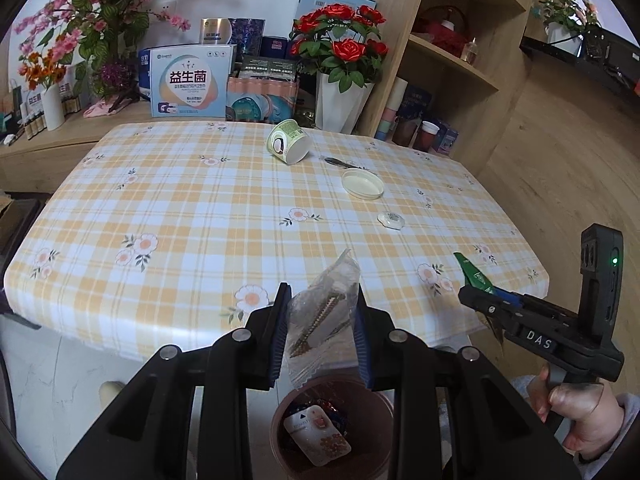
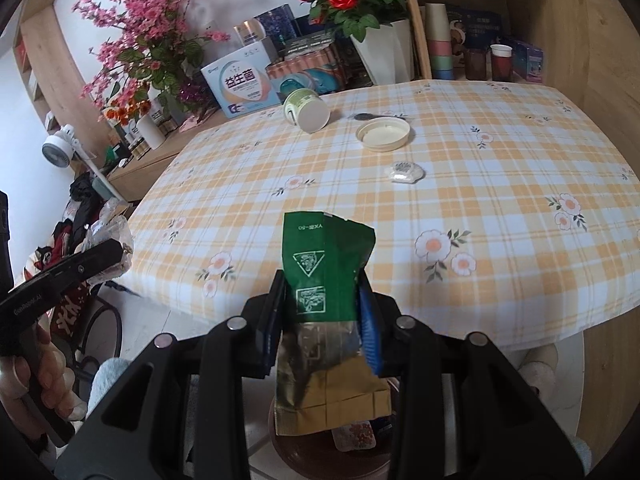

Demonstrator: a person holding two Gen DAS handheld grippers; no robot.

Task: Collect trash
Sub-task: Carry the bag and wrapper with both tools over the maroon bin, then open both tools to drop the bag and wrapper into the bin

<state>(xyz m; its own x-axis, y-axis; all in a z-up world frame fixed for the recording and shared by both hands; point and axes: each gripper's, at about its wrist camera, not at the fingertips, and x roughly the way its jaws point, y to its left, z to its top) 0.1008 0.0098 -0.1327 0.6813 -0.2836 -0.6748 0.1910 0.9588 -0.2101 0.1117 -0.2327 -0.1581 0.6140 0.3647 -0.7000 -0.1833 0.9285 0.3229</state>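
Observation:
My left gripper (image 1: 321, 322) is shut on a clear plastic wrapper (image 1: 320, 320) and holds it above a brown bin (image 1: 380, 412) that stands on the floor by the table's near edge. The bin holds several wrappers. My right gripper (image 2: 323, 312) is shut on a green and gold packet (image 2: 328, 280), also above the bin (image 2: 288, 452). The right gripper shows in the left wrist view (image 1: 472, 296) at the right. On the checked tablecloth (image 1: 200, 208) lie a tipped paper cup (image 1: 288, 142), a round lid (image 1: 363, 184) and a small white wrapper (image 1: 391, 220).
A dark spoon-like item (image 1: 340, 162) lies near the cup. Boxes, a rose pot (image 1: 340, 92) and pink flowers (image 1: 88, 20) line the far side. A wooden shelf (image 1: 452, 60) stands at the back right. Clothes lie on the floor at the left (image 2: 76, 216).

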